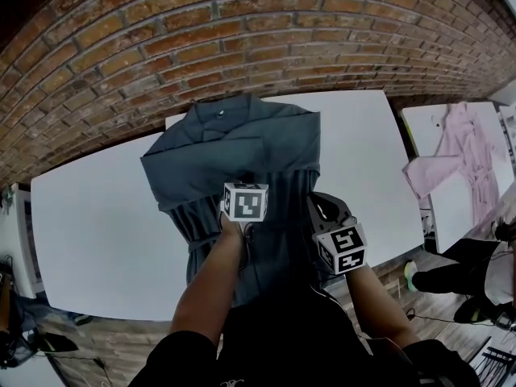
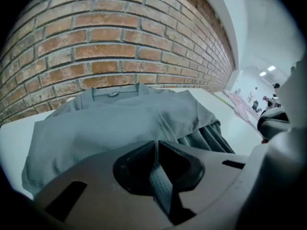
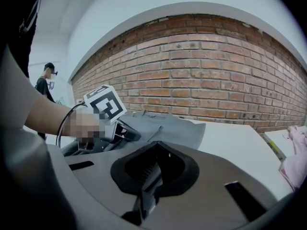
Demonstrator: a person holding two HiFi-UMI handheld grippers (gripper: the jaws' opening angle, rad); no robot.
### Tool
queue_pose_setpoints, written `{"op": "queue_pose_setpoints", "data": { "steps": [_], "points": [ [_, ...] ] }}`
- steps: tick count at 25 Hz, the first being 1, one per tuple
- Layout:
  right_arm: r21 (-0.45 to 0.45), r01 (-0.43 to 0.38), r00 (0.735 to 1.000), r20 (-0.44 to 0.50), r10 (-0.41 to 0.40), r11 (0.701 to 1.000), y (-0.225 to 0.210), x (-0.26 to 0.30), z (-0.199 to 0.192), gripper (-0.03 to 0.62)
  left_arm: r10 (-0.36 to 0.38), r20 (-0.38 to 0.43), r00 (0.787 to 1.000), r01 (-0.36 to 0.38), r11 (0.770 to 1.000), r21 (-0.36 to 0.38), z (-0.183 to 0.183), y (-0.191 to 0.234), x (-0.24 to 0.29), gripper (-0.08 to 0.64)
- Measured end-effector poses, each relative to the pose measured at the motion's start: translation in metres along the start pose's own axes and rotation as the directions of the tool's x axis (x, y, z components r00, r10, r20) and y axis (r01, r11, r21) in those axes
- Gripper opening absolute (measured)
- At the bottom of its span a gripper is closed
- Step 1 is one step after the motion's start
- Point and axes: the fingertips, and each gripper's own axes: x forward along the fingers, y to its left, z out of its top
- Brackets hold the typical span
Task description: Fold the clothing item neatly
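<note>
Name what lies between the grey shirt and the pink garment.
Head view: beside the grey shirt, bare white table, then a gap, then the pink garment's neighbouring table.

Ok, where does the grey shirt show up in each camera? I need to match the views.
Head view: the grey shirt lies at centre, spread on the white table.
Left gripper view: it fills the middle, collar toward the wall.
Right gripper view: just left of centre, on the table.
Shared landmark: the brick wall behind the table, seen in all three.
</note>
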Motion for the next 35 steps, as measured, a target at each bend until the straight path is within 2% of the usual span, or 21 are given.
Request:
{"op": "queue_pose_setpoints", "data": {
  "steps": [5, 10, 16, 23, 27, 33, 35],
  "points": [
    [0.027, 0.008, 1.0, 0.016, -0.009, 1.0, 0.009, 0.005, 0.008, 0.002, -0.007, 0.108, 0.994, 0.009, 1.0, -0.016, 0.012, 0.013, -0.029, 0.002],
    [0.033, 0.002, 0.999, 0.051, -0.004, 0.999, 0.037, 0.016, 0.028, 0.002, 0.009, 0.16, 0.987, -0.007, 1.0, -0.014, 0.012, 0.049, -0.068, -0.002],
    [-0.018, -0.004, 0.997, 0.082, 0.005, 1.0, 0.08, 0.03, 0.055, 0.002, 0.029, 0.187, 0.982, -0.034, 0.999, 0.022, 0.007, 0.104, -0.119, -0.003],
    [-0.014, -0.033, 0.996, 0.079, 0.034, 0.999, 0.111, 0.046, 0.076, 0.002, 0.024, 0.19, 0.981, -0.045, 0.993, 0.107, 0.003, 0.143, -0.149, -0.003],
    [-0.024, -0.038, 0.996, 0.08, 0.039, 0.999, 0.105, 0.052, 0.092, 0.0, -0.014, 0.208, 0.978, 0.0, 0.998, 0.07, 0.017, 0.156, -0.151, -0.003],
    [-0.125, -0.116, 0.991, 0.049, 0.123, 0.985, 0.068, 0.083, 0.119, 0.0, -0.011, 0.252, 0.968, -0.035, 0.983, 0.179, 0.069, 0.175, -0.139, -0.002],
    [-0.142, -0.163, 0.986, 0.021, 0.168, 0.976, 0.049, 0.099, 0.126, 0.0, -0.001, 0.265, 0.964, -0.047, 0.984, 0.173, 0.089, 0.188, -0.129, -0.002]
  ]
}}
